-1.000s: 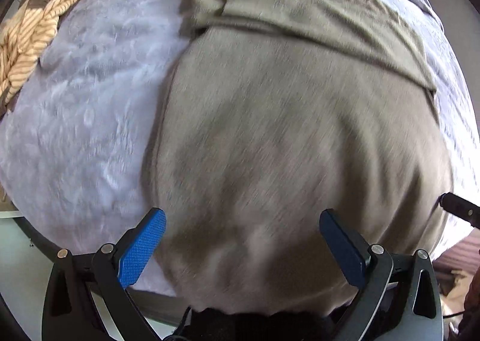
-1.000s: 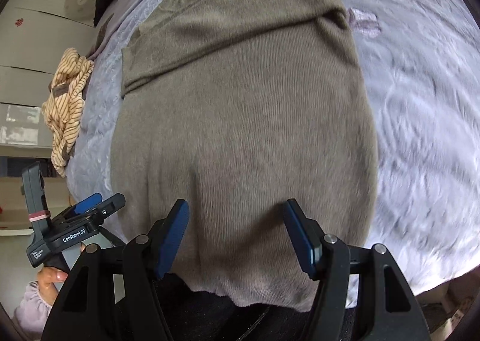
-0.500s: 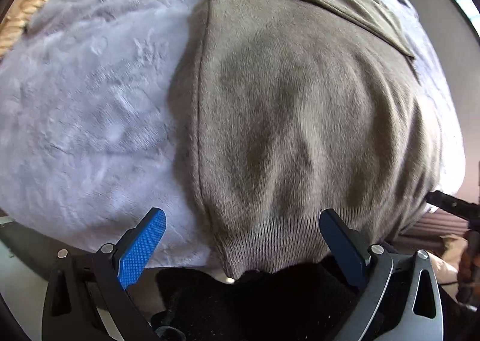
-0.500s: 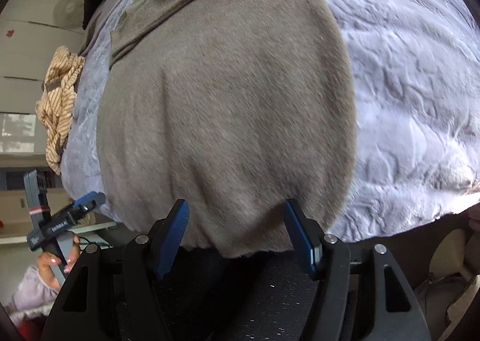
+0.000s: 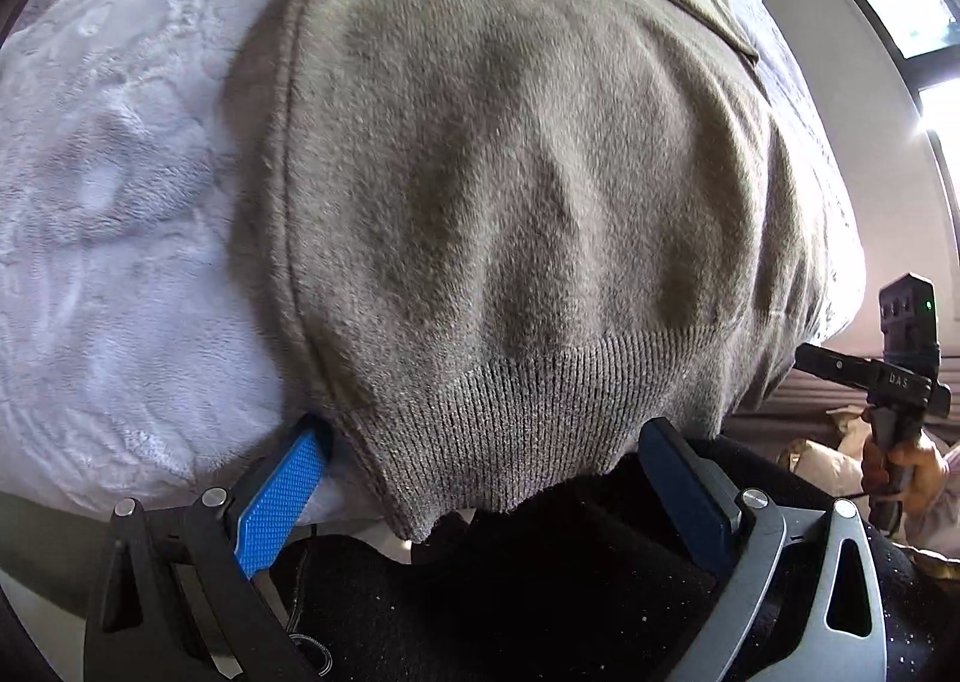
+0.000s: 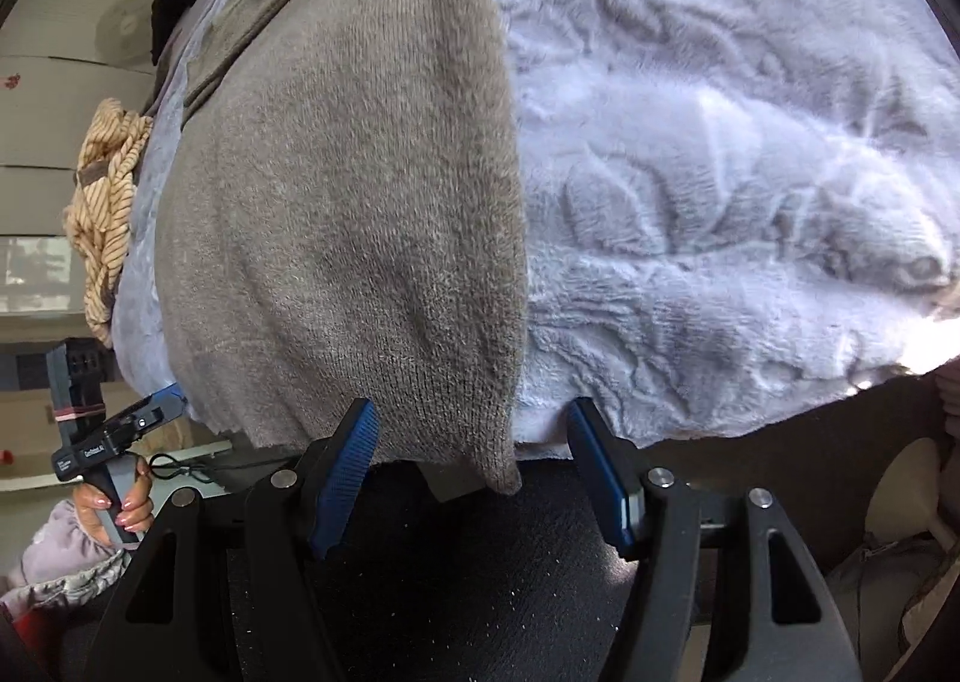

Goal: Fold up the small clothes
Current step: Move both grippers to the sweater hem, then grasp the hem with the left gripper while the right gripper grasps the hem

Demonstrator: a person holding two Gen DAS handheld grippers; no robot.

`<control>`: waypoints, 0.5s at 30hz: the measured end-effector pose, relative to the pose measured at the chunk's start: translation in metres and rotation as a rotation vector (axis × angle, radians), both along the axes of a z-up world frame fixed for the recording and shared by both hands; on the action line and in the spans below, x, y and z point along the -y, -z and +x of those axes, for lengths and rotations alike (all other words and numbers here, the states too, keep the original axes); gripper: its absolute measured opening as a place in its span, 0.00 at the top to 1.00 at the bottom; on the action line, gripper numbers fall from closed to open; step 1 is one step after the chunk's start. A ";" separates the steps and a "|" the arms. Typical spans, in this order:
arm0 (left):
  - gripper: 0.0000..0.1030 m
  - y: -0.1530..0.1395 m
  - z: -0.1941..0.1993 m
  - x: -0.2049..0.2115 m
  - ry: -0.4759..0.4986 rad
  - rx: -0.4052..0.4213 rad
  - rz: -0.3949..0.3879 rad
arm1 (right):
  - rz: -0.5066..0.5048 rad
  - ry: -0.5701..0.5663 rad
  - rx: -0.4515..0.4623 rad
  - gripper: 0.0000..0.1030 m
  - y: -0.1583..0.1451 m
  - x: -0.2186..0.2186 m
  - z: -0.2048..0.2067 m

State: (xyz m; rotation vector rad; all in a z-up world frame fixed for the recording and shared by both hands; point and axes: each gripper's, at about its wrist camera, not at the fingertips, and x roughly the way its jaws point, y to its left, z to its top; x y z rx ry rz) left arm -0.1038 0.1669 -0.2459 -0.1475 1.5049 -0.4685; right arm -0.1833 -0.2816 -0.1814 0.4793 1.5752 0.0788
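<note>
Pale lavender plush bedding (image 6: 720, 190) covers the bed and fills most of both wrist views, with a white wall and a bright window off to one side. Both tongs point steeply down at the near edge of the bed. The left tongs (image 5: 480, 466) stand wide open, straddling the ribbed hem at the sweater's left corner, and the blue pads do not press on the knit. The right tongs (image 6: 471, 442) are likewise open, with the sweater's right hem corner hanging between the pads; whether the left-hand pad brushes the cloth is hard to tell from this angle. In the right wrist view a hand (image 6: 117, 505) grips the handle of the left tool; in the left wrist view another hand (image 5: 906, 469) holds the right tool's handle. The grey-brown knit sweater (image 5: 510, 172) lies flat along the bed, fuzzy in texture, with soft lengthwise ripples above the hem, and its hem droops slightly over the mattress edge. At its far end an olive-toned layer lies folded across it. A tan striped garment (image 6: 102, 208) sits bunched at the far left edge of the bed, well apart from the sweater. Bare bedding lies open on both sides of the sweater, widest to its right.
</note>
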 end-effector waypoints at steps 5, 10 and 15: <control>0.00 0.006 0.006 0.007 0.005 -0.003 0.000 | 0.065 -0.006 0.001 0.31 0.012 -0.008 0.003; 0.00 -0.007 0.010 0.017 0.000 -0.013 -0.133 | 0.184 -0.026 0.016 0.31 0.012 -0.016 -0.001; 0.07 -0.002 0.016 0.027 -0.001 -0.038 -0.146 | 0.204 0.002 0.004 0.31 0.025 -0.013 0.000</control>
